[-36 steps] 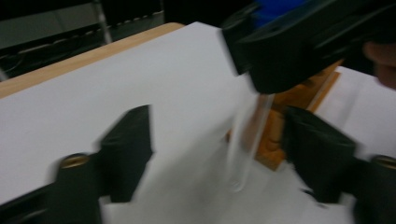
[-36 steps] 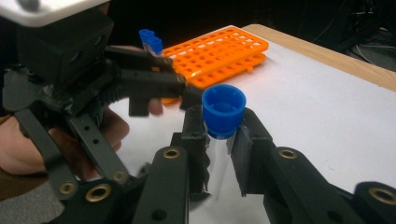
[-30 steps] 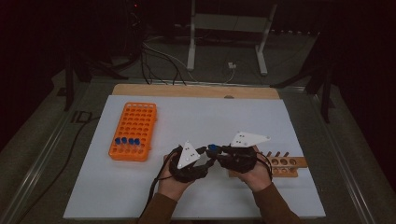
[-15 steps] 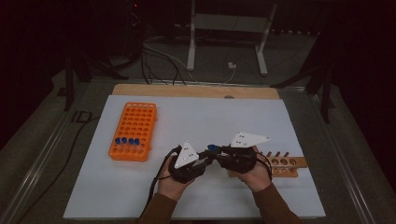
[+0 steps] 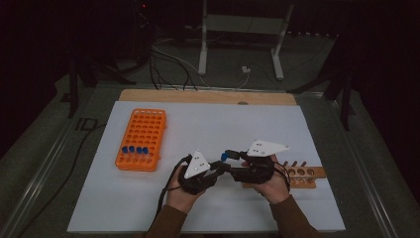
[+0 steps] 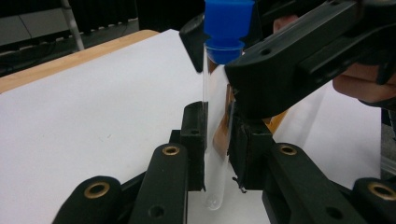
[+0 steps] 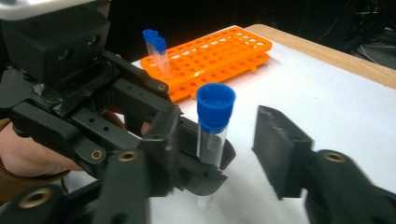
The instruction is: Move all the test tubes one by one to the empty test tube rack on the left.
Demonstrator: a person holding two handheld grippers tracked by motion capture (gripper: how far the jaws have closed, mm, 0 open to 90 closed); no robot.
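A clear test tube with a blue cap stands upright just above the white mat. My left gripper is shut on its glass body. My right gripper faces the left one; its jaws have just been opening and stand on either side of the tube near the cap, with the pads off it. In the high view both grippers meet at the near middle of the mat, the left gripper and the right gripper with the blue cap between them.
An orange tube rack lies at the left of the mat with several blue-capped tubes in its near rows. A wooden rack with round holes sits by the right hand. The white mat lies bare beyond the hands.
Both hands have stayed in place at the near middle of the mat. The high view is too small to show any change at the jaws.
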